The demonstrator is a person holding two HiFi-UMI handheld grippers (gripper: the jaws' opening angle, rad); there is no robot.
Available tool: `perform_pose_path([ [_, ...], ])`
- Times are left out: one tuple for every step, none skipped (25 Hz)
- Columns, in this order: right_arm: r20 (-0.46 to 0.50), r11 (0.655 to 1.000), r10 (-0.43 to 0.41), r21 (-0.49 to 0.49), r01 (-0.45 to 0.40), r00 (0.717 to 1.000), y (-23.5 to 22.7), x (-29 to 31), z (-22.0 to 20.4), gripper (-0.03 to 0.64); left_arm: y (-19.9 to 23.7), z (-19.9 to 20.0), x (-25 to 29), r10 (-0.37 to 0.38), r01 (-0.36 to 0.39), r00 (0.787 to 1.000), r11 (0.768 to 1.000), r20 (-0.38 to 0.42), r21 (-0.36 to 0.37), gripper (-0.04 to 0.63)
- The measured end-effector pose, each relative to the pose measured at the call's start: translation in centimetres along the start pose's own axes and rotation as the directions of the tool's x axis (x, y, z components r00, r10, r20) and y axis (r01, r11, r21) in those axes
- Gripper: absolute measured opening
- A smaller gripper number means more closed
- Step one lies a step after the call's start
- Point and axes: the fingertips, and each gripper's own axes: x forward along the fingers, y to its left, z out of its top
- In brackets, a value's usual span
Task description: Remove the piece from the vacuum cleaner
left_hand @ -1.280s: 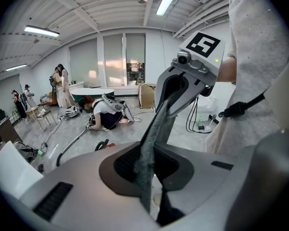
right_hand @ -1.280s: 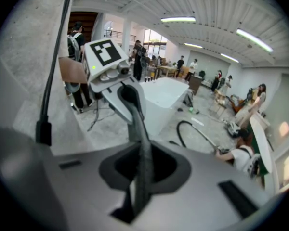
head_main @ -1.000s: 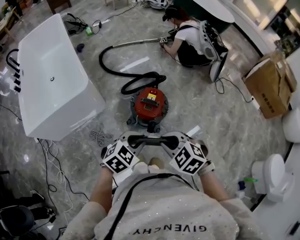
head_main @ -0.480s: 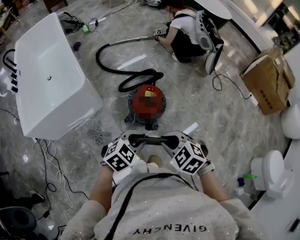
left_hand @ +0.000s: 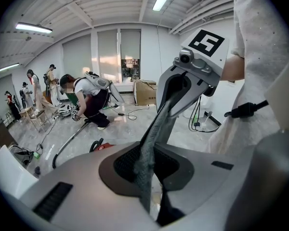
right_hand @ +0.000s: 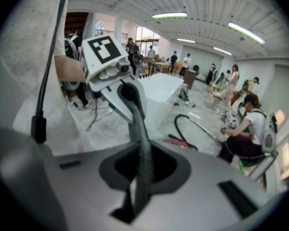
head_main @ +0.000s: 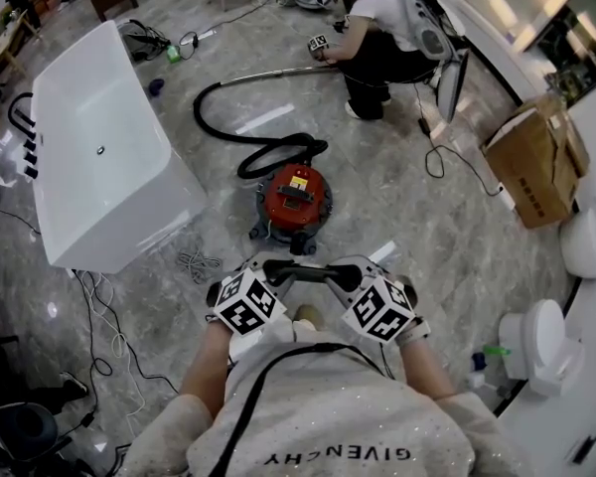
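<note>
Head view: one red vacuum cleaner (head_main: 294,199) stands on the floor. One black hose (head_main: 240,137) loops from it to one crouching person (head_main: 382,28) beyond it. One white bathtub (head_main: 99,147) lies to the vacuum cleaner's left and one cardboard box (head_main: 531,167) well to its right. On the near side of the vacuum cleaner, and apart from it, the left gripper (head_main: 278,274) and right gripper (head_main: 328,272) point at each other, tips meeting.

Left gripper view: the left gripper (left_hand: 149,162) has its jaws drawn together into one narrow grey strip. The strip reaches the right gripper (left_hand: 171,100), and I can make out no separate object in it. Only a red sliver of the vacuum cleaner (left_hand: 103,147) shows. Several people stand behind the crouching person (left_hand: 86,97), unseen from the head.

Right gripper view: the right gripper (right_hand: 140,177) is likewise closed to a thin strip, which meets the left gripper (right_hand: 131,105). Behind it are the bathtub (right_hand: 159,95), the hose (right_hand: 183,124) and more standing people.
</note>
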Motion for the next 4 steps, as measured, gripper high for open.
perform_pose_path([
  [0.000,1.000,0.003,-0.001,-0.003,1.000,0.10,0.02,-0.09,0.044,-0.11,-0.08,0.08,-0.001,0.001,1.000,1.000,-0.001,-0.002,0.060],
  [0.001,1.000,0.007,-0.002,-0.007,1.000,0.20,0.01,-0.15,0.044,-0.22,-0.14,0.14,-0.003,0.003,1.000,1.000,-0.002,-0.004,0.060],
  [0.002,1.000,0.012,-0.004,-0.012,1.000,0.30,0.00,-0.19,0.044,-0.33,-0.18,0.19,-0.005,0.005,1.000,1.000,-0.002,-0.007,0.060],
  [0.002,1.000,0.016,-0.005,-0.016,1.000,0.40,-0.02,-0.22,0.044,-0.44,-0.21,0.23,-0.006,0.006,1.000,1.000,-0.003,-0.009,0.060],
])
